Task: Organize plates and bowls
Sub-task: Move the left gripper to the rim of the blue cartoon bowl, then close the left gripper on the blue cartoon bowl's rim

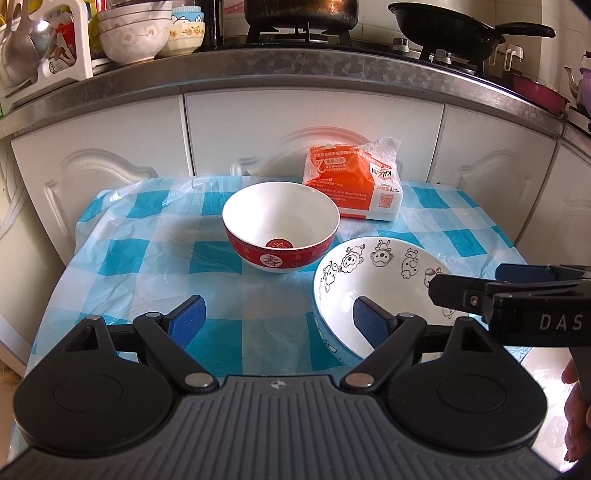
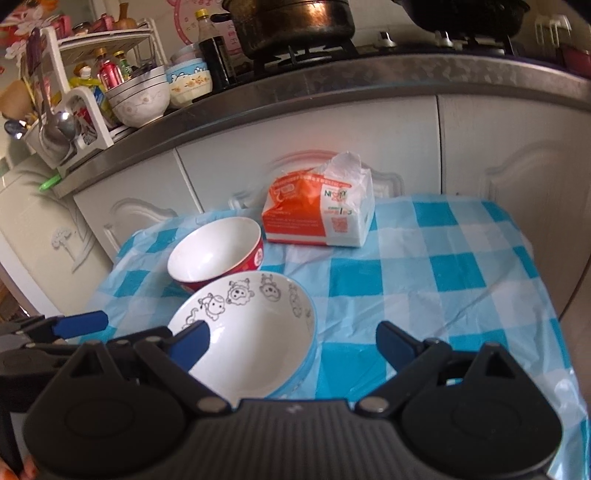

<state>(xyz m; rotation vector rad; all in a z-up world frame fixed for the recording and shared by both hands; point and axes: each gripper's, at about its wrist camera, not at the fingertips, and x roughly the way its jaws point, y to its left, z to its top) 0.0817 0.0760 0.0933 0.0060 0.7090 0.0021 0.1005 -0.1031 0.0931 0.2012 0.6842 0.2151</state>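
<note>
L gripper point(image 1: 279, 321) is spread wide, nothing held; blue ribbed pads on black linkage arms, its R pad point(image 1: 369, 320) over the near rim of the cartoon bowl point(image 1: 373, 291), though whether it touches the rim I can't tell from this angle. R gripper point(image 2: 291, 341) is likewise wide open and empty, its L pad point(image 2: 190, 345) over that same bowl's point(image 2: 255, 339) near-left rim, the other pad out over the cloth. The cartoon bowl is glossy white ceramic w/ black-line animal drawings round the inner wall and a pale blue outside, sitting upright at the near-right part of the desk point(image 1: 155, 258). Just behind it, to the left, stands a smaller round bowl, the red bowl point(image 1: 280, 225), white inside w/ a red medallion at the bottom and a red band outside; the L view shows a gap btw the two, while in the R view the cartoon bowl overlaps it. The desk is covered w/ a thin crinkly plastic cloth in blue-and-white checks. An orange-and-white soft tissue pack point(image 1: 354, 184) lies at the far edge, torn open on top. The L view alone shows the R gripper's black body, lettered "DAS", entering from the right; the R view alone shows the L gripper's blue pad at left. Behind: white panelled cupboard doors point(image 1: 314, 129), a stone-look worktop w/ stacked bowls point(image 1: 135, 33), a pot and a black wok on the hob.
</note>
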